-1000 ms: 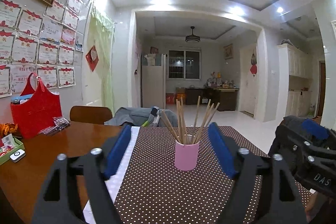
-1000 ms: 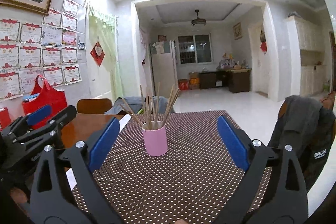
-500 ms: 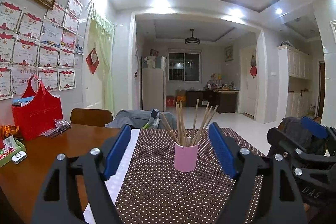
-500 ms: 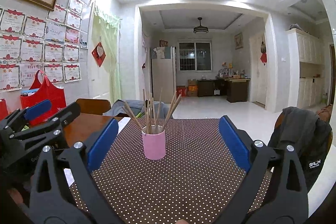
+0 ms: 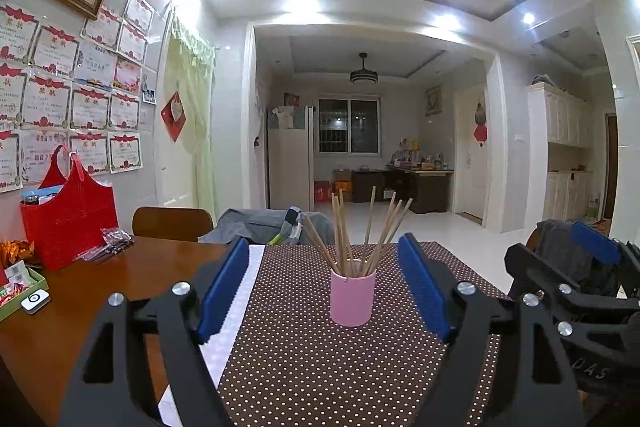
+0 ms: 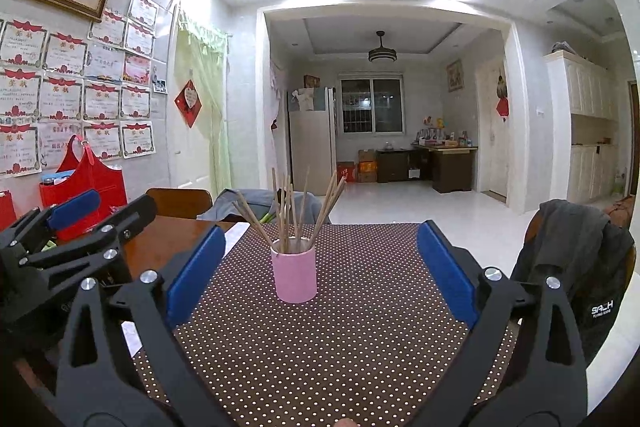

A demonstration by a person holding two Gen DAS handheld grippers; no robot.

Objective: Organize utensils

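A pink cup [image 5: 352, 297] stands upright on a brown dotted table mat [image 5: 304, 359]. Several wooden chopsticks [image 5: 362, 231] stand fanned out in it. The cup also shows in the right wrist view [image 6: 295, 274], with the chopsticks [image 6: 294, 213] in it. My left gripper [image 5: 326, 287] is open and empty, a little short of the cup, which sits between its blue pads. My right gripper [image 6: 318, 277] is open and empty, also short of the cup. Each gripper shows at the edge of the other's view.
A red bag [image 5: 68, 215] and small packets stand on the wooden table [image 5: 100, 287] at the left, by the wall. A wooden chair [image 5: 172, 223] is behind the table. A chair with a dark jacket [image 6: 572, 259] is at the right.
Both grippers have tilted up slightly; the cup sits a little lower in both views. Both stay open and empty.
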